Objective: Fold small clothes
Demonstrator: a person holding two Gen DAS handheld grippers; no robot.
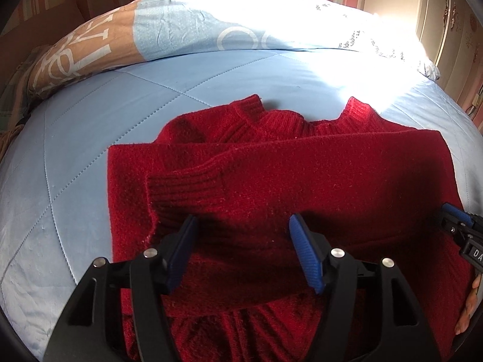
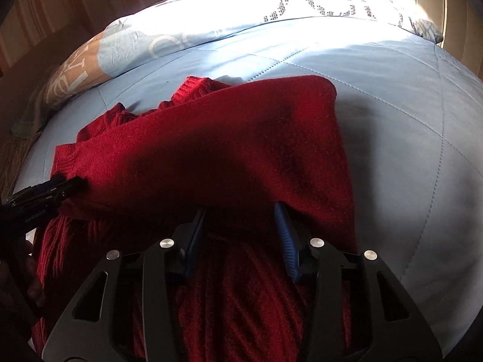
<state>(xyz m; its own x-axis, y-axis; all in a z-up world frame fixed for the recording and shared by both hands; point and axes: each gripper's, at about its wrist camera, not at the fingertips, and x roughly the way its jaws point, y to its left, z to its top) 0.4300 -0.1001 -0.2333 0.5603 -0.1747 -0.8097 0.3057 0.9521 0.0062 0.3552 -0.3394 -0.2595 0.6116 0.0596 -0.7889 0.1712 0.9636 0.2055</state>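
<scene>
apparently crosswise, red sweater (image 1: 302, 181) collar points toward pillow (image 1: 181, 30), sleeves folded in.

Bare quilt (image 1: 75, 166) left and right of the sweater (image 1: 302, 175); pillows (image 1: 181, 33) block the far side.

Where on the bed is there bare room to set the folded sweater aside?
Bare blue quilt lies left of the red sweater, between it and the pillow, and to its right. Crowded at the near hem, where the left gripper and right gripper work.
</scene>
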